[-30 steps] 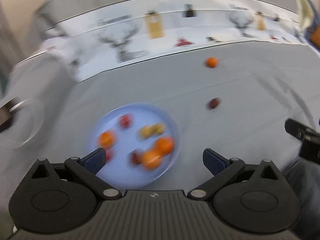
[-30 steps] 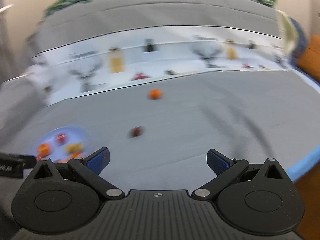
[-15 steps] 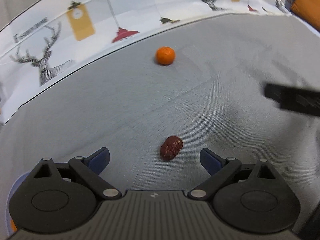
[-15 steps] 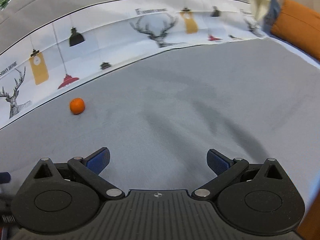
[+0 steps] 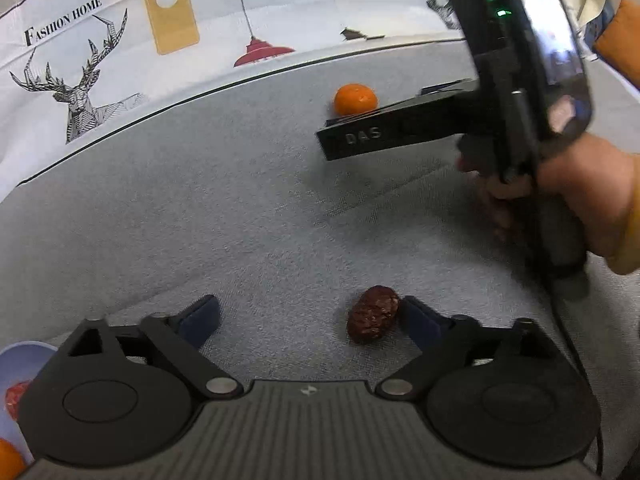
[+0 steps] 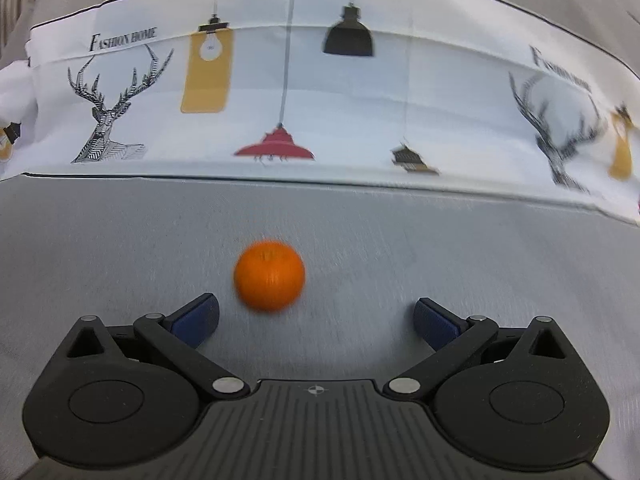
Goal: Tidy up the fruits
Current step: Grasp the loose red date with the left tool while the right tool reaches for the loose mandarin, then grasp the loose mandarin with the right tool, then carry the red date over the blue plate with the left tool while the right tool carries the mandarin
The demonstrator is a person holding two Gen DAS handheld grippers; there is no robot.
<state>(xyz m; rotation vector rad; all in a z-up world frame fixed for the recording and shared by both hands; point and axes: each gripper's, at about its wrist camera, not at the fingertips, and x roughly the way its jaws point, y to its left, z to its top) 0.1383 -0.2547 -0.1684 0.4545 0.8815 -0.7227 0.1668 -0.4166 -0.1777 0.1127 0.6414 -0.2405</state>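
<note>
A dark red wrinkled date [image 5: 373,314] lies on the grey cloth, between my left gripper's open fingers and close against the right fingertip [image 5: 416,316]. My left gripper [image 5: 310,316] is open and low over the cloth. A small orange tangerine [image 5: 355,99] lies farther back, and it also shows in the right wrist view [image 6: 269,275], blurred, just ahead of my right gripper [image 6: 316,318], left of centre. My right gripper is open and empty; in the left wrist view its fingers [image 5: 384,136] reach beside the tangerine.
A light blue plate [image 5: 20,360] with red and orange fruit peeks in at the lower left of the left wrist view. A white printed cloth with deer and lamps [image 6: 280,92] runs along the back. The person's hand [image 5: 580,196] holds the right gripper.
My left gripper moved forward so the date now lies between its fingers. My right gripper swung left and closed in on the tangerine, which now sits just ahead of its fingers.
</note>
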